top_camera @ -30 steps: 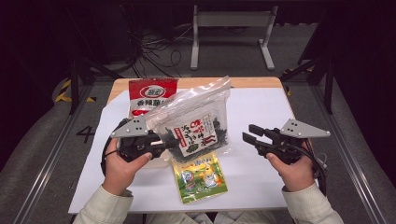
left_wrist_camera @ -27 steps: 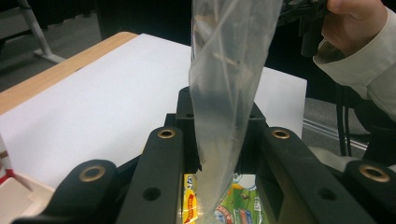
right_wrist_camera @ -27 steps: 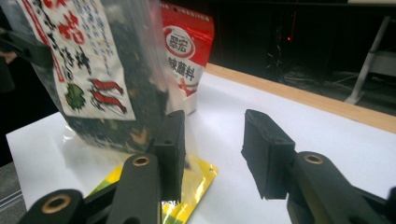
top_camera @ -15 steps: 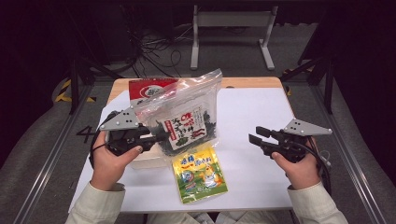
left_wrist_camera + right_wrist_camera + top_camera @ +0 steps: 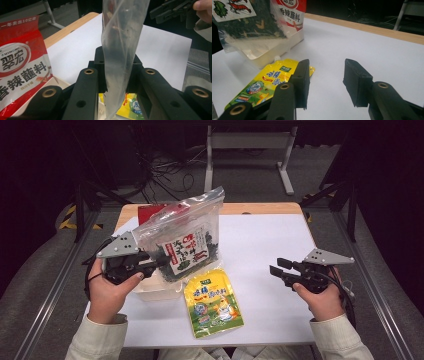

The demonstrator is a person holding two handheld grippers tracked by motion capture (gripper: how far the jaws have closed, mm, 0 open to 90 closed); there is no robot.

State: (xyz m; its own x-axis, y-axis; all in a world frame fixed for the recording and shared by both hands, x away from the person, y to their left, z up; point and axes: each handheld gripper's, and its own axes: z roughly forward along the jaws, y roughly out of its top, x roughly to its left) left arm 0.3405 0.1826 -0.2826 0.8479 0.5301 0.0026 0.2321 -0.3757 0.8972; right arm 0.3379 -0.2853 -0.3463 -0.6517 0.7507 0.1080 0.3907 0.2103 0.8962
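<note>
A white-topped desk [image 5: 260, 250] in a dark room. The left hand-held gripper [image 5: 159, 262] pinches a clear plastic bag of dark dried seaweed [image 5: 185, 240], upright above a shallow white tray [image 5: 157, 290] — the right hand-held gripper [image 5: 276, 267], jaws apart and empty, sits well to its right.

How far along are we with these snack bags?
Done: the left gripper has the clear seaweed bag pinched and raised. In hand: holding it up over the white tray. Left: the yellow pouch lies untouched on the table; the right gripper is open, holding nothing.
</note>
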